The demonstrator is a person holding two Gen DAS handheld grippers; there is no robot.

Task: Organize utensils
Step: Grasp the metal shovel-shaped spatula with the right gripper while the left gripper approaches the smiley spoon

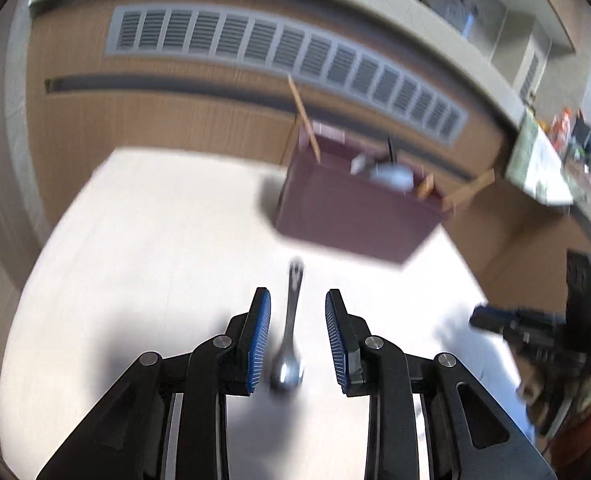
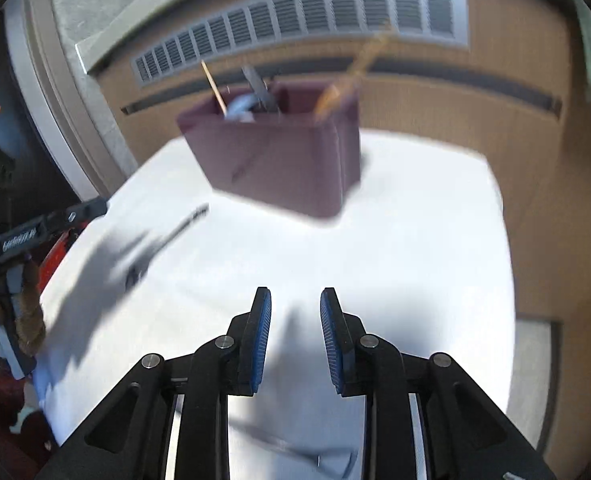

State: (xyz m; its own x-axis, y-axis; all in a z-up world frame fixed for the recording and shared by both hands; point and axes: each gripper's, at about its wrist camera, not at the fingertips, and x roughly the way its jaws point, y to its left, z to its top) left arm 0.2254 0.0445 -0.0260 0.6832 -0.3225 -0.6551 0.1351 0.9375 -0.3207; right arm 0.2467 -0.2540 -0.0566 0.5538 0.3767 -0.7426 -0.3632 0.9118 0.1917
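Observation:
A metal spoon (image 1: 291, 332) lies on the white table (image 1: 155, 240), bowl end nearest the camera. My left gripper (image 1: 298, 300) is open and straddles it, its blue pads clear of the handle on both sides. Behind it stands a maroon utensil holder (image 1: 355, 216) with wooden sticks, a black handle and a pale item poking out. My right gripper (image 2: 295, 300) is open over bare table, with only a blurred shadow between its fingers. From that side the holder (image 2: 279, 160) stands ahead, and the spoon (image 2: 167, 236) shows blurred at the left.
A wood-panelled wall with a long vent grille (image 1: 287, 52) runs behind the table. A cluttered counter (image 1: 555, 160) sits at the far right. The right gripper (image 1: 475, 318) appears at the right edge of the left wrist view. A thin blurred streak (image 2: 279, 444) lies under the right gripper.

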